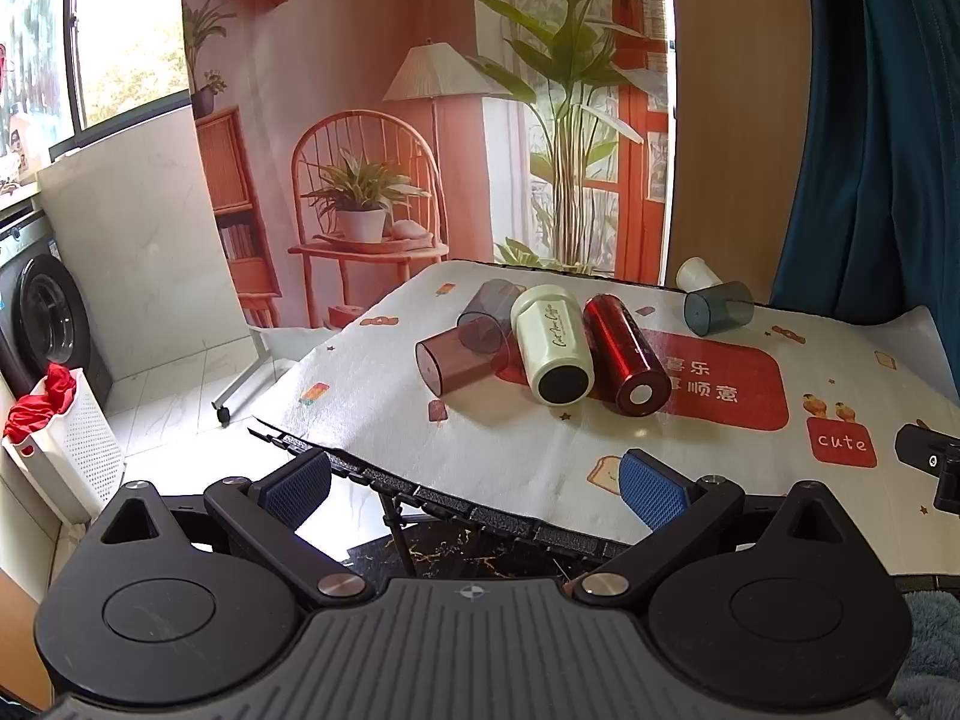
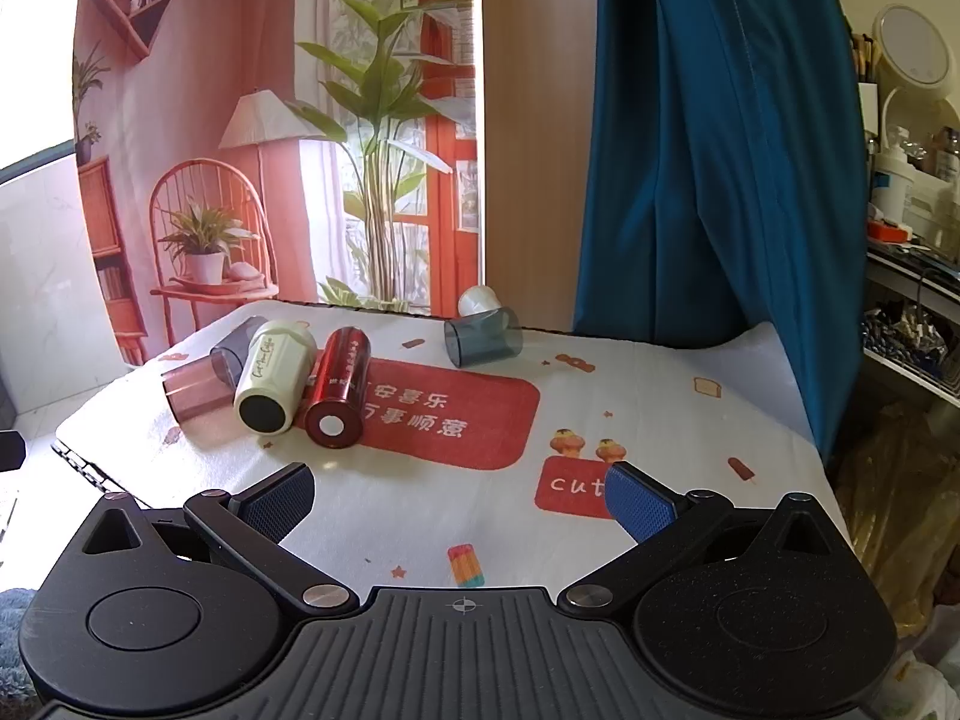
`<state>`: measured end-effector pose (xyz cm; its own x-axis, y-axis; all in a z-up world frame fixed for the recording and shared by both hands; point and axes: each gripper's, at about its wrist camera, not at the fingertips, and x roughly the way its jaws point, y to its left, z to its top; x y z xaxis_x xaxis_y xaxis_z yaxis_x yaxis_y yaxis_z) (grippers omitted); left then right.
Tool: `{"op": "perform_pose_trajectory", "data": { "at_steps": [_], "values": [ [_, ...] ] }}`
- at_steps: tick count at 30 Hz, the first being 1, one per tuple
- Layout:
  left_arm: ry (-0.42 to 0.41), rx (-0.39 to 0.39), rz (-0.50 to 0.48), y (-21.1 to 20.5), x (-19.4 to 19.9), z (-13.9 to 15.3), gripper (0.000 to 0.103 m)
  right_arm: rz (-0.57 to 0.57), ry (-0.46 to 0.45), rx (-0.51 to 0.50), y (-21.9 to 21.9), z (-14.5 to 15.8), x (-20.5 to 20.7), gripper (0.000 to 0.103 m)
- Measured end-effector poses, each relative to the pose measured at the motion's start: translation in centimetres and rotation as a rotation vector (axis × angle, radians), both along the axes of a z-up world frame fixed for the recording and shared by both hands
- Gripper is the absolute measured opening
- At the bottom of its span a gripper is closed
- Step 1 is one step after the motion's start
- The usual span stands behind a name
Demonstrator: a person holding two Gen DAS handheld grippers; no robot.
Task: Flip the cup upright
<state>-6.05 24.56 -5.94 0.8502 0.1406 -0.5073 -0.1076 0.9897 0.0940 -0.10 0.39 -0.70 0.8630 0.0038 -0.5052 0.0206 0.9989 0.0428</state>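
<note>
Both the left hand-held gripper (image 1: 474, 483) and right hand-held gripper (image 2: 459, 501) gape wide, holding nothing. A glossy red metal tumbler (image 2: 337, 395) lies beside a cream bottle (image 2: 273, 377) on the patterned tabletop (image 2: 510, 528). The tumbler possibly touches the bottle.

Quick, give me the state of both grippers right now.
Left gripper: open, holding nothing, over the near table edge.
Right gripper: open, holding nothing, over the tablecloth.

- Tablecloth (image 2: 420, 516): white, printed with small toast, popsicle and star motifs; large red panel with white characters; smaller red "cute" patch.
- Metallic cup (image 2: 336, 387): glossy red, white disc on base.
- Cream cup (image 2: 273, 375): black script lettering, black base.
- Translucent cups: pink-brown (image 2: 195, 396), smoky grey (image 2: 237, 345), blue-grey (image 2: 483, 339).
- Small cup (image 2: 478, 300): white.
- Gripper pads (image 2: 639, 504): blue, fine grid texture.
- Curtain (image 2: 720, 150): teal.
</note>
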Motion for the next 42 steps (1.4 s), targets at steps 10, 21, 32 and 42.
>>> {"op": "perform_pose_trajectory", "data": {
  "at_steps": [10, 21, 32, 42],
  "values": [
    [0.006, -0.001, 0.002, 0.0, -0.1, -0.1, 0.103, 0.000, 0.002, 0.001, 0.1, -0.2, 0.1, 0.103],
    [0.006, -0.001, 0.003, 0.1, -0.1, 0.0, 0.103, 0.001, 0.003, 0.003, 0.2, -0.2, -0.1, 0.103],
    [0.021, -0.003, 0.005, -0.2, 0.1, -0.2, 0.103, -0.001, 0.013, 0.006, 0.6, -2.0, -0.6, 0.103],
    [0.045, 0.004, 0.005, -0.2, 0.9, -0.5, 0.103, -0.007, 0.043, 0.017, -0.2, -1.9, 0.3, 0.103]
  ]
}}
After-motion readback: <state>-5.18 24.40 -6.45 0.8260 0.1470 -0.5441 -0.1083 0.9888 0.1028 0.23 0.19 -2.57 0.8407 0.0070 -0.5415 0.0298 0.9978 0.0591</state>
